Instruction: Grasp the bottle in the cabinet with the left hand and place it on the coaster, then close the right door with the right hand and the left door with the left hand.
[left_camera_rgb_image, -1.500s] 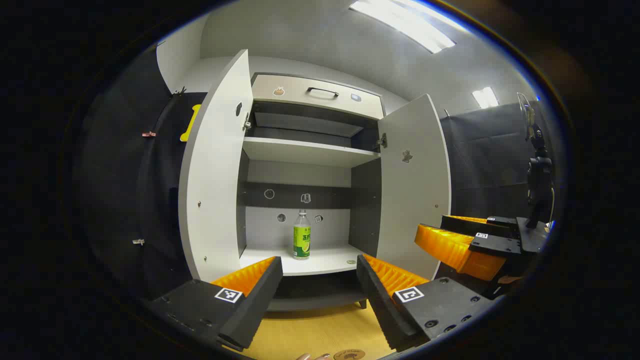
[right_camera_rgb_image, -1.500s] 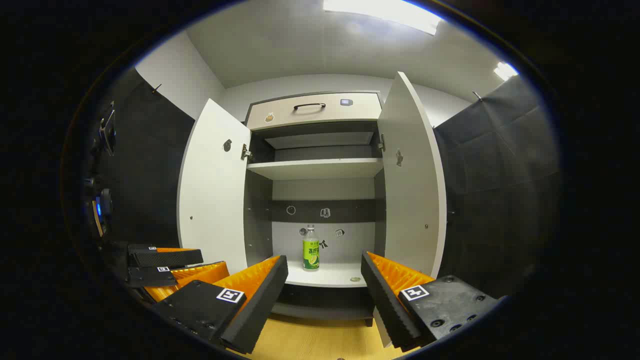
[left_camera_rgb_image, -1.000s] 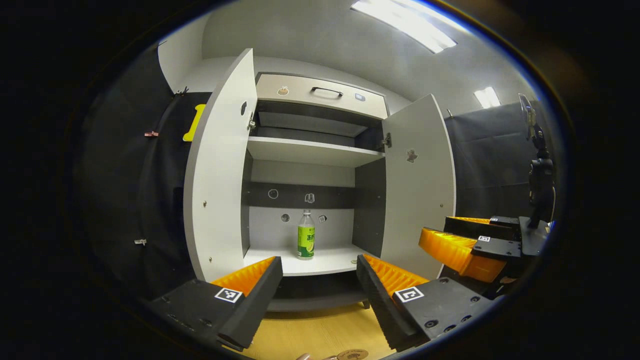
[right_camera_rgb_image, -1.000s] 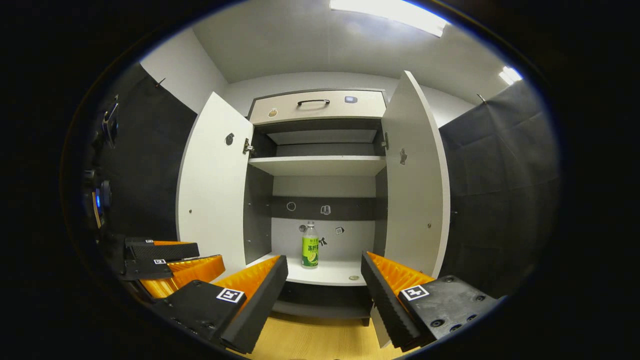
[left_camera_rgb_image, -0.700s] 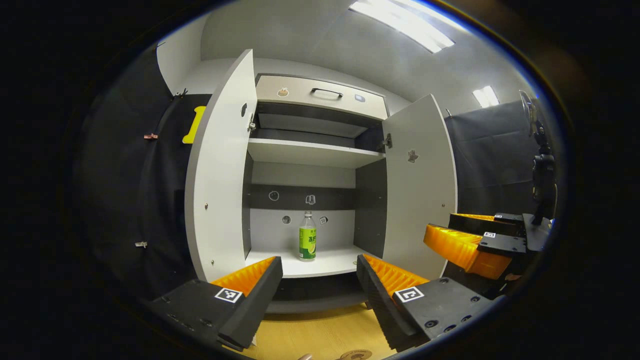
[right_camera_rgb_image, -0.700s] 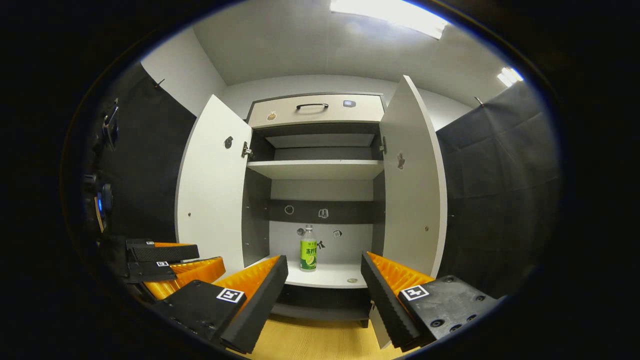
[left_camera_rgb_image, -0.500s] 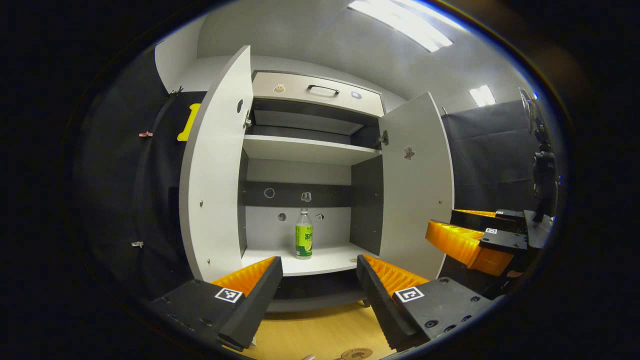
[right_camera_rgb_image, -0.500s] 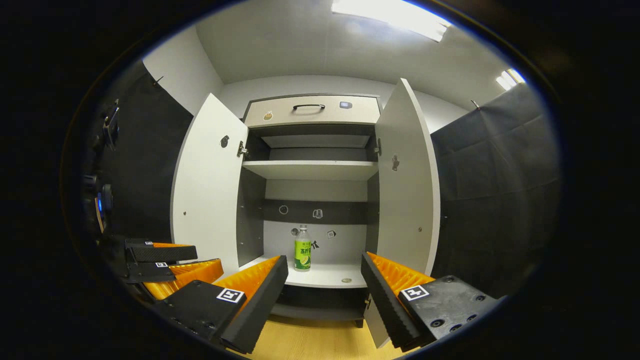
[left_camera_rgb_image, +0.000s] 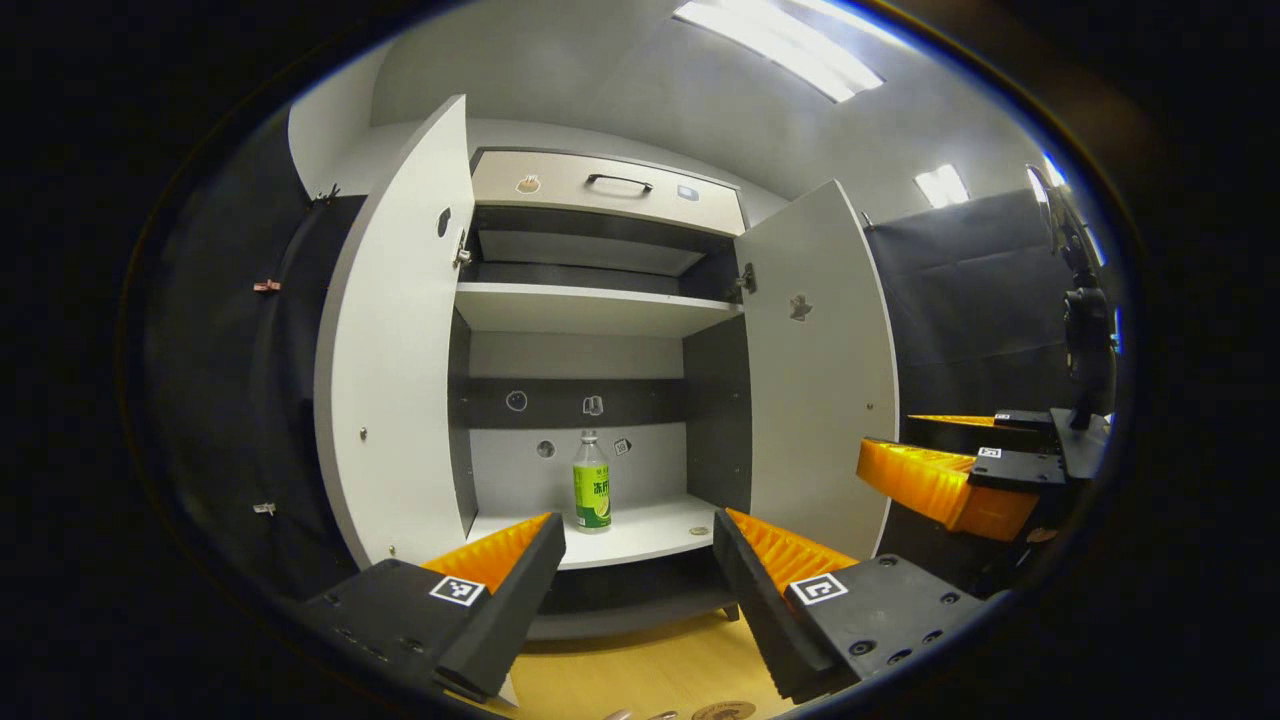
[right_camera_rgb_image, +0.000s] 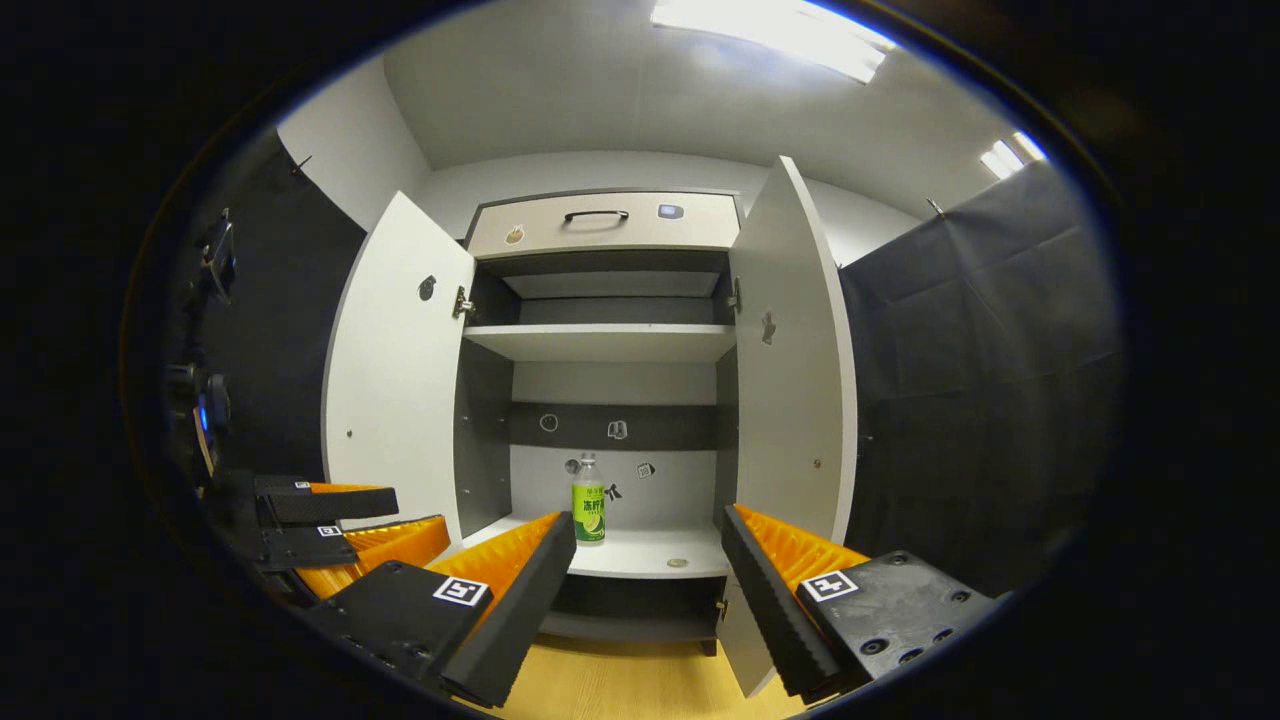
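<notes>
- The cabinet (left_camera_rgb_image: 590, 310) stands at the far side of the wooden table (left_camera_rgb_image: 640, 675), with both doors swung wide.
- The bottle (left_camera_rgb_image: 591, 483), clear with a green label, stands upright on the cabinet's bottom shelf (left_camera_rgb_image: 640, 535), near the back wall and left of the shelf's middle; in the right gripper view it shows at (right_camera_rgb_image: 588, 500).
- A small round thing (left_camera_rgb_image: 700, 530), too small to make out, lies on the same shelf near its front right corner, well apart from the bottle.
- The left hand-held gripper (left_camera_rgb_image: 640, 535) is held in front of the cabinet with its fingers spread wide and nothing between them; the bottle lies farther off, seen just above the gap.
- The right hand-held gripper (right_camera_rgb_image: 648, 535) also has its fingers wide apart and holds nothing; in the left gripper view it shows off to the right at (left_camera_rgb_image: 935, 460), beside the right door.
- The left door (left_camera_rgb_image: 395, 330) and the right door (left_camera_rgb_image: 815, 360) both stand open, and neither gripper touches them.
- The coaster (left_camera_rgb_image: 722, 711), a brown disc, lies on the table at the near edge, partly cut off at the bottom of the left gripper view.
- A closed drawer (right_camera_rgb_image: 600, 222) with a dark handle sits at the top of the cabinet, above an empty upper shelf (right_camera_rgb_image: 600, 342).
</notes>
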